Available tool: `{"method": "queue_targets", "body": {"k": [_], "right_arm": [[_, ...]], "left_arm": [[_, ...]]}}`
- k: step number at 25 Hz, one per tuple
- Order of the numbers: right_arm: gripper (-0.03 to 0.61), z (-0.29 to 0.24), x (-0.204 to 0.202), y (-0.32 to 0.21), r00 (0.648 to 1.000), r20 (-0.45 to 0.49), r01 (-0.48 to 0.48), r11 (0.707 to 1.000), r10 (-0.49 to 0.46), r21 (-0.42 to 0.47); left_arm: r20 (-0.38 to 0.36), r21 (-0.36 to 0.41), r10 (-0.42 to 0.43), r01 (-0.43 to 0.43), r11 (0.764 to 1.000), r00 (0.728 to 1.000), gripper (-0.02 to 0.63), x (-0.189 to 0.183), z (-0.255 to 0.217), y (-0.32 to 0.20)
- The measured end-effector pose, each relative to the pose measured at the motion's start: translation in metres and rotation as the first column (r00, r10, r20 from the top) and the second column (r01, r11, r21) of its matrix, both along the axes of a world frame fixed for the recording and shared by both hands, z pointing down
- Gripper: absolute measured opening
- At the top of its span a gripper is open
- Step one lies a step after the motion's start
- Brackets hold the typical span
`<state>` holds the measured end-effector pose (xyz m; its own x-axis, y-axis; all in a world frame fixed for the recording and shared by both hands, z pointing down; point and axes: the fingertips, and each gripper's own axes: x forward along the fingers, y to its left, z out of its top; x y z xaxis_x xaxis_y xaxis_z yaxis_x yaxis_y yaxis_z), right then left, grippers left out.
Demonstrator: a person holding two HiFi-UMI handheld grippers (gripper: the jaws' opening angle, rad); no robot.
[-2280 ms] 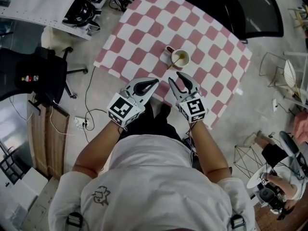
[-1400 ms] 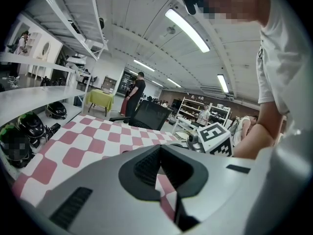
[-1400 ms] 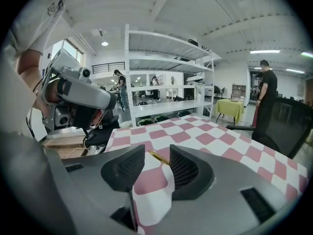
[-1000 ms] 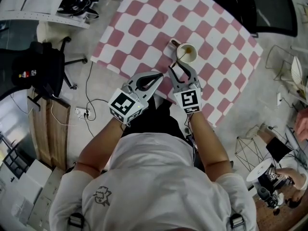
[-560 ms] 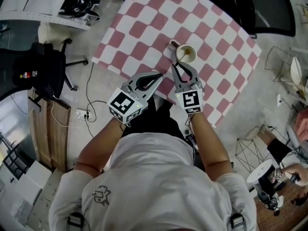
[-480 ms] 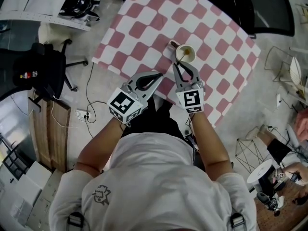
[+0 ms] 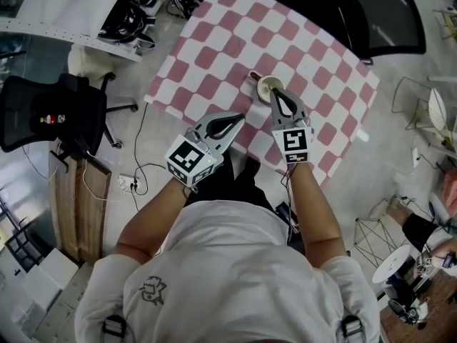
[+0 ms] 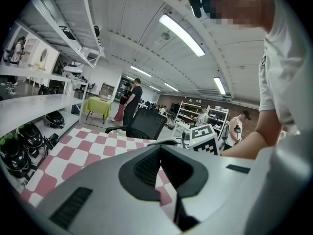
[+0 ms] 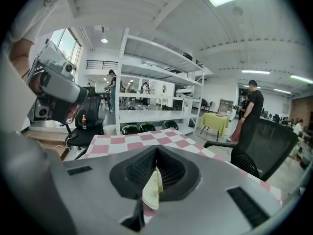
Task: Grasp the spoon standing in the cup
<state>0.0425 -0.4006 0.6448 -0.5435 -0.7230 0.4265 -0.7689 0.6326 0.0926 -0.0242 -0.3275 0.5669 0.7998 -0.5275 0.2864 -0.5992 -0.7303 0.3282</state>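
A cream cup (image 7: 262,83) stands on the pink-and-white checked tablecloth (image 7: 214,48). My right gripper (image 7: 275,92) hangs over the cup's near rim and hides the spoon in the head view. Its jaws have just been closing and now meet. In the right gripper view the pale spoon (image 9: 153,189) is pinched between the ribbed pads (image 9: 142,168) of the right gripper (image 9: 156,150). My left gripper (image 7: 240,118) is over the table's near edge, left of the cup, shut with nothing in it. The left gripper (image 8: 159,149) shows only tablecloth beyond its tips.
A black office chair (image 7: 375,13) stands behind the table at the upper right, another (image 7: 50,113) on the floor at the left. Cables (image 7: 136,156) trail across the floor near the table's left corner. Helmets (image 7: 143,9) lie on a low shelf at the upper left.
My right gripper's jaws, wide open around the spoon handle before, have closed on it and moved up over the cup's rim. The left gripper has risen a little.
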Motion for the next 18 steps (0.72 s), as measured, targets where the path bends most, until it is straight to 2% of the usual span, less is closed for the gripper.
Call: {"method": "queue_targets", "body": {"k": [13,18], "right_arm": [[0.031,-0.081,0.022,0.032,0.996,0.084,-0.016,0.997,0.010,0.070],[0.031,-0.124,0.019,0.046,0.991,0.134,0.010,0.994,-0.024,0.105]], "left_arm": [[-0.022,0.144,-0.013,0.016,0.989,1.000,0.014,0.018,-0.076,0.018],[-0.036,0.183,-0.067,0.072,0.980,0.997,0.014,0.016,-0.106,0.021]]}}
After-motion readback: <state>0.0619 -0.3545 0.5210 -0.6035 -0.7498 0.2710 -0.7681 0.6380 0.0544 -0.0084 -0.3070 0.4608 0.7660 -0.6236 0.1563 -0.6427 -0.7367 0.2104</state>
